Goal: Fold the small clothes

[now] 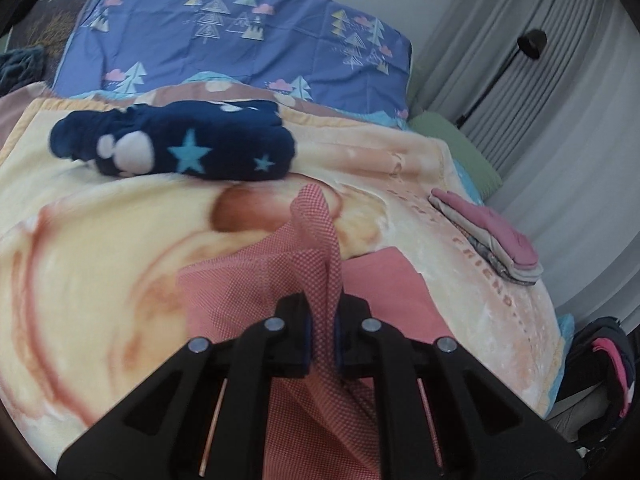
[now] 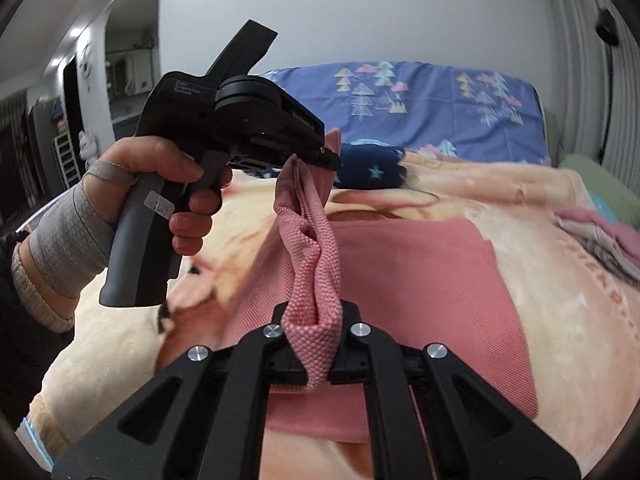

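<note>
Left tool (image 1: 322, 332): jaws closed tight on a bunched edge of the pink garment (image 1: 316, 256), the cloth standing up in a ridge between the pads. In the right wrist view the same tool (image 2: 320, 156) shows from the side, held by the person's left hand (image 2: 176, 188), which wears a grey wrist wrap; it pinches the upper end of the raised fold.

Right tool (image 2: 316, 354): jaws closed on the lower end of that same fold of the pink garment (image 2: 420, 280), weave bulging out above the pads.

Between the two tools the held edge is lifted clear; the rest of the garment lies flat on the cream blanket (image 1: 100, 240) covering the bed.

Beyond it, a navy star-print garment (image 1: 176, 148) sits rumpled on the blanket. To the right, well apart, a stack of folded clothes (image 1: 488, 236) with a pink piece on top. Behind, a blue tree-print quilt (image 1: 240, 32). Grey curtains (image 1: 560, 80) and a black floor lamp (image 1: 530, 44) at far right.
</note>
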A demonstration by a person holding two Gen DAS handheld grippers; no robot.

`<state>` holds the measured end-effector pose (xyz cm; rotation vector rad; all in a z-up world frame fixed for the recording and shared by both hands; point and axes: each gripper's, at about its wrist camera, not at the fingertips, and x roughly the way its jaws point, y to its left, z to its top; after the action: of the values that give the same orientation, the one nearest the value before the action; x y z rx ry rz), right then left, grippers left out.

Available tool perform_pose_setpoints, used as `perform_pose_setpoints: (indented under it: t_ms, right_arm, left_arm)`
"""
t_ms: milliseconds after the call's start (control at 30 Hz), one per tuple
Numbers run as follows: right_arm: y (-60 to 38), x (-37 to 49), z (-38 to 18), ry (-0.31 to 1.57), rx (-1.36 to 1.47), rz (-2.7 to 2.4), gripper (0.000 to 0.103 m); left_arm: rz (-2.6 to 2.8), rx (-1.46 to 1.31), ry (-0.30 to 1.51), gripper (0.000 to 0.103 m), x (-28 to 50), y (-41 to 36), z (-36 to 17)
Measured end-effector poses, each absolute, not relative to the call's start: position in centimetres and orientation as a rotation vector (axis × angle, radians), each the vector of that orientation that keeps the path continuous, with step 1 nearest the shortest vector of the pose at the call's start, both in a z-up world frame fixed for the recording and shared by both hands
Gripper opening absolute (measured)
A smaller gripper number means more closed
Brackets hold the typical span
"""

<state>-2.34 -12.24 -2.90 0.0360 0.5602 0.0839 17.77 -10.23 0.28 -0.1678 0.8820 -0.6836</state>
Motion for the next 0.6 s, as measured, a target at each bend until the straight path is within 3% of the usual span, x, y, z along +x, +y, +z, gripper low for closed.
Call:
perform_pose_setpoints:
  t_ms: [333, 600]
  right_arm:
    - [-21.3, -3.7, -5.8, 0.639, 0.234, -0.019, 0.004]
    - [-24.8, -4.1, -7.6, 0.682, 0.374, -0.026, 0.004]
  left_arm:
    - [-0.666, 0.068, 0.951, 0.008, 16.7, -22.3, -2.4]
    - [-0.653, 0.207, 0.971, 0.008, 16.0, -27.1, -4.2]
